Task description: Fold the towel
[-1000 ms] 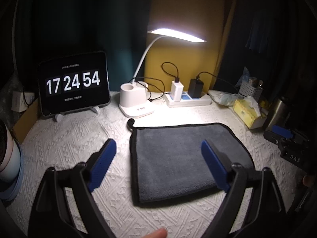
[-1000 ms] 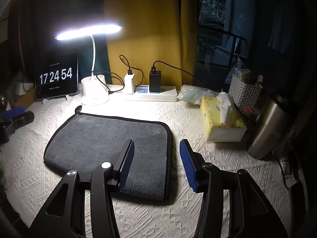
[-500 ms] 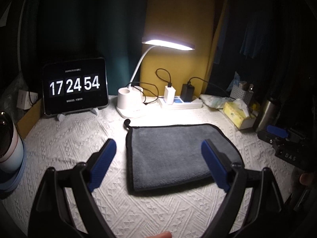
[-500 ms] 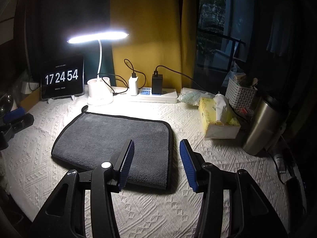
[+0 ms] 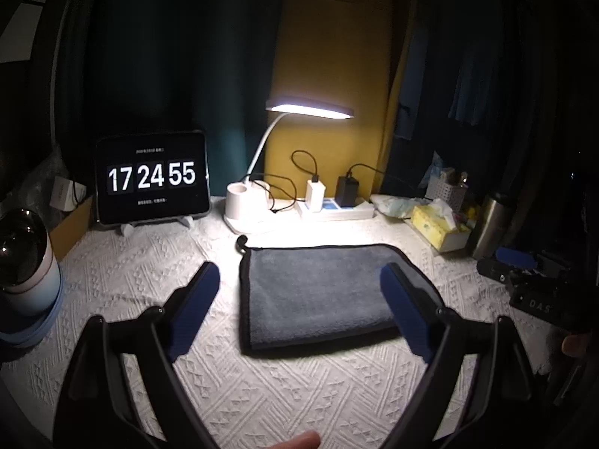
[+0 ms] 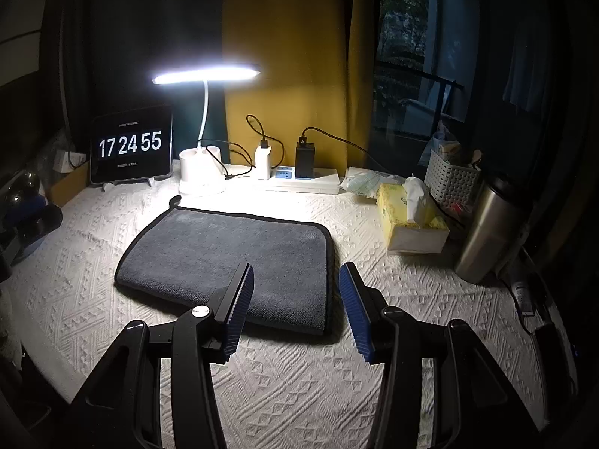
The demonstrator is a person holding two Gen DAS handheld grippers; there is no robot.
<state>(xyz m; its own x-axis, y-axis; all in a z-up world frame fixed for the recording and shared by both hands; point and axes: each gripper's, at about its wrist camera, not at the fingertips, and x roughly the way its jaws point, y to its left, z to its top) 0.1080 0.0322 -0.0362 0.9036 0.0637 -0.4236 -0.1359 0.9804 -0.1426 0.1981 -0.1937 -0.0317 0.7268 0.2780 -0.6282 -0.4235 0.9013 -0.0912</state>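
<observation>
A grey towel point(image 5: 322, 292) with black trim lies folded flat on the white textured tablecloth point(image 5: 149, 262); it also shows in the right wrist view point(image 6: 232, 254). A small hanging loop sits at its far left corner. My left gripper point(image 5: 299, 307) is wide open and empty, held above and in front of the towel's near edge. My right gripper point(image 6: 295, 307) is open and empty, above the towel's near right corner. The right gripper also shows at the right edge of the left wrist view point(image 5: 524, 277).
At the back stand a tablet clock point(image 5: 151, 181), a lit desk lamp point(image 5: 310, 108) with white base, and a power strip point(image 5: 337, 209) with chargers. A tissue box point(image 6: 411, 220), basket point(image 6: 453, 179) and steel flask point(image 6: 486, 228) stand right. A mug point(image 5: 26, 262) stands left.
Both grippers have pulled back and risen away from the towel, which now looks smaller and farther. The towel has not moved. The clock went from 54 to 55.
</observation>
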